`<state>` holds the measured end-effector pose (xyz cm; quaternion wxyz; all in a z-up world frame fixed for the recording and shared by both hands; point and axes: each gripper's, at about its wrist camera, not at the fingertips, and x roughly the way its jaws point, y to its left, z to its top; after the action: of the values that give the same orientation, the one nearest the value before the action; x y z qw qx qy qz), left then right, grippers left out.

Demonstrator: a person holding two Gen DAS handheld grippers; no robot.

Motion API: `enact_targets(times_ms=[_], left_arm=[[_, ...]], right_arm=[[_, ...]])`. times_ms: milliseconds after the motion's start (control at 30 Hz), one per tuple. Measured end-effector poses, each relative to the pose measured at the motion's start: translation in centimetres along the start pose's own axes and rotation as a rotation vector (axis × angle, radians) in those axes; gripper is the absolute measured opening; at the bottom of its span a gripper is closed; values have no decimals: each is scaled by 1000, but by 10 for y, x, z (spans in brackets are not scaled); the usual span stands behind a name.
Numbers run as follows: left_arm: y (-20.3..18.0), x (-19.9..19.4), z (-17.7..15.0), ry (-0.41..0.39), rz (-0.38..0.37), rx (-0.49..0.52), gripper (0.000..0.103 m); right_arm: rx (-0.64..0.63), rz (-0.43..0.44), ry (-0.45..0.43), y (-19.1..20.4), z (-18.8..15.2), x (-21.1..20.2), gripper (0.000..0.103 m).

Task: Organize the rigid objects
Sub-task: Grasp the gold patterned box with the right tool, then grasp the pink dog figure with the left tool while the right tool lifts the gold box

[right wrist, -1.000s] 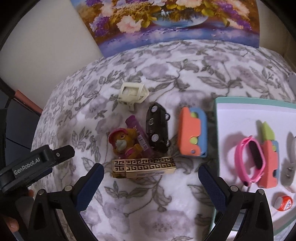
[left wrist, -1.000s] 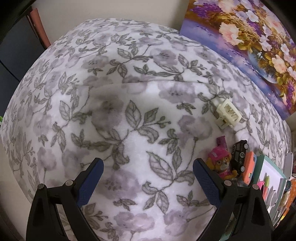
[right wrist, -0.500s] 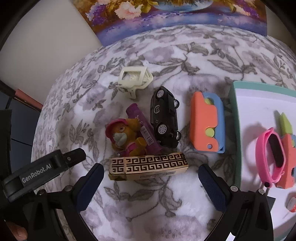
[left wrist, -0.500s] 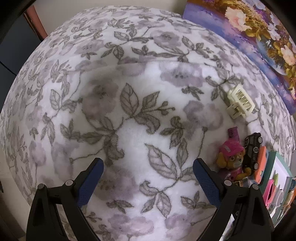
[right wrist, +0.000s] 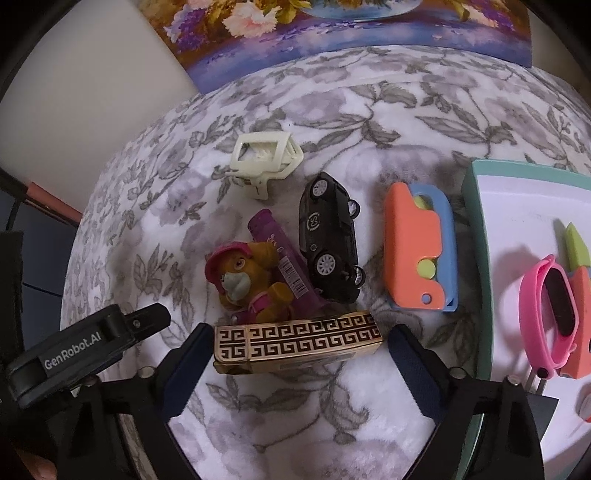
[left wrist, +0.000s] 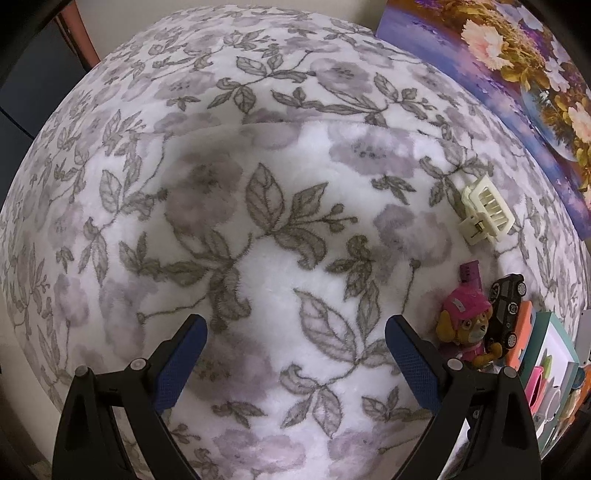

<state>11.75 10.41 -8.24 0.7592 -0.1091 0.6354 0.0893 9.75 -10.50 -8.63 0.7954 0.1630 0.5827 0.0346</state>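
My right gripper (right wrist: pixel 295 360) is open, its jaws on either side of a gold box with a black key pattern (right wrist: pixel 297 341), not touching it. Behind the box lie a toy dog in a pink cap (right wrist: pixel 245 282), a purple tube (right wrist: pixel 284 264), a black toy car (right wrist: pixel 330 238), a cream hair claw (right wrist: pixel 264 158) and an orange-and-blue toy (right wrist: pixel 417 247). My left gripper (left wrist: pixel 295 360) is open and empty over bare floral cloth; the dog (left wrist: pixel 465 328), car (left wrist: pixel 508 306) and claw (left wrist: pixel 485 210) sit to its right.
A teal-rimmed white tray (right wrist: pixel 480 236) at the right holds a pink band (right wrist: pixel 550 314) and an orange-and-green toy (right wrist: pixel 580 284). A flower painting (right wrist: pixel 354 29) leans at the back. The left gripper's body (right wrist: pixel 81 347) shows at lower left. The floral cloth (left wrist: pixel 258 221) covers the table.
My right gripper has moved forward and down, so the gold box now lies between its jaws. My left gripper has shifted a little; the toys appear farther right and lower.
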Motion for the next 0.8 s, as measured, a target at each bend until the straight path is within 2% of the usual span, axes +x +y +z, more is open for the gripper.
enact_targets(times_ms=[200,500,800], left_arm=[[-4,-5,0,-7,-3,7,97],[-18,-20,1,-17,-13,14,97],[-41,-31,0,-23,-42,53,97]], right_arm=[[-19,-1,-9,1,0,-4,85],[-14,19,-2,-2,-1,-8,85],[66,47,-43,-21,6,-35,85]])
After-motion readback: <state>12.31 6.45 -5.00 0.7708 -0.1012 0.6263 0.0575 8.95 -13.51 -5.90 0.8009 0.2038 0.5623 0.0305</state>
